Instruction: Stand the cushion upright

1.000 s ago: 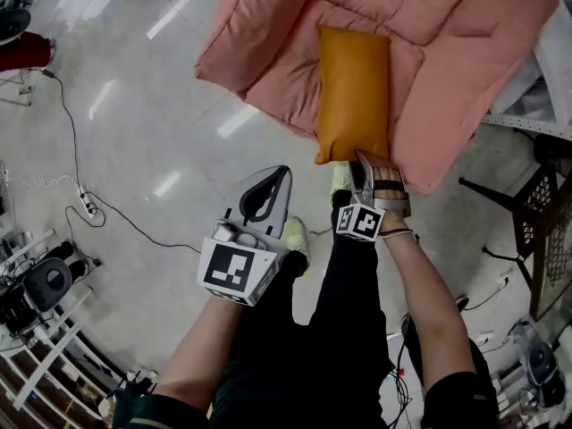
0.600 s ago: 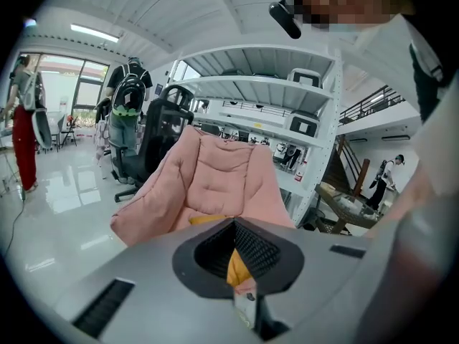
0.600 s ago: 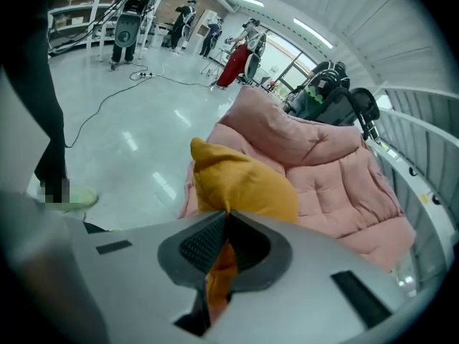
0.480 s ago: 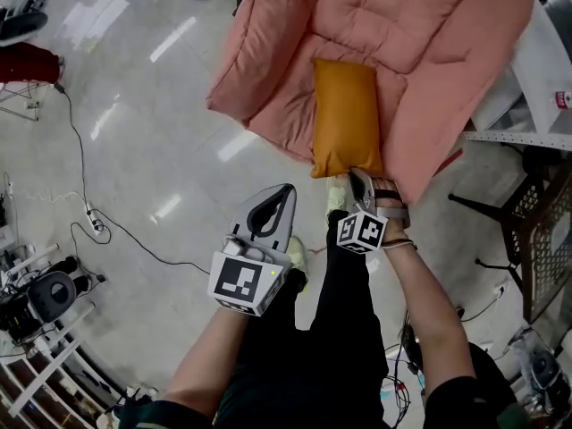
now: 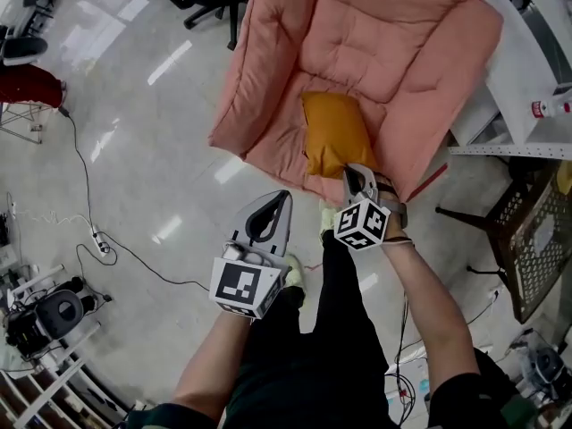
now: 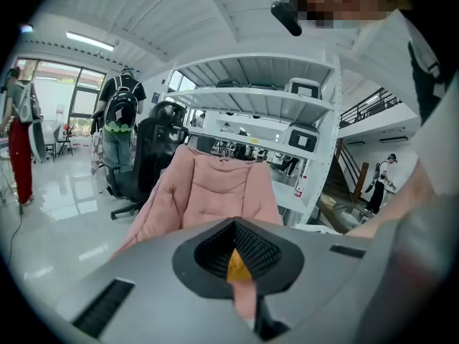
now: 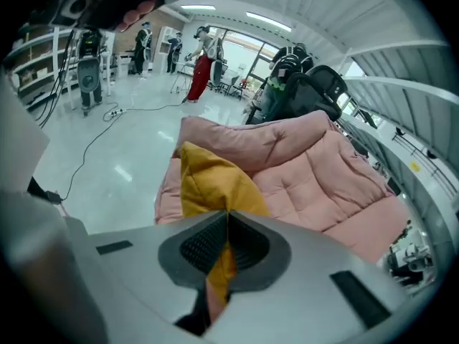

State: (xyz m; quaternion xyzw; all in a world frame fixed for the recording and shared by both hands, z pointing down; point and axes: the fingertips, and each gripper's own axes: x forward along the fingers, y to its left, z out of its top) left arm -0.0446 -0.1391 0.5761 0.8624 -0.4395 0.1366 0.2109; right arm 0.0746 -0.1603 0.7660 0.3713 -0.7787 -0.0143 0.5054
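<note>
- The orange cushion [image 5: 332,132] sits on the seat of a pink padded lounge chair [image 5: 384,43]. Its long side runs from the seat's front edge toward the backrest.
- The right gripper [image 5: 350,172] is clamped on the cushion's near edge, at the front of the seat. In the right gripper view, orange fabric [image 7: 208,181] is pinched between the closed pads of the gripper [image 7: 226,224] and bunches out below them.
- From that view the cushion slopes up and away from the jaws, and its far corner shows against the pink padding [image 7: 323,178].
- The left gripper [image 5: 282,197] hangs over the pale glossy floor [image 5: 134,150], left of the chair and clear of it.
- In the left gripper view the jaws are closed together with nothing held [image 6: 235,224]. The orange sliver [image 6: 239,266] seen in the gap below the pads is the cushion farther off.
- The person's black trousers [image 5: 331,347] and a pale green shoe [image 5: 295,268] show below the grippers.
- A black cable [image 5: 134,244] trails across the floor at left.
- A white shelving rack [image 5: 527,70] stands just right of the chair, and a black office chair [image 5: 210,7] stands behind it.
- In the left gripper view, a person with a backpack [image 6: 118,120] stands in the background.
</note>
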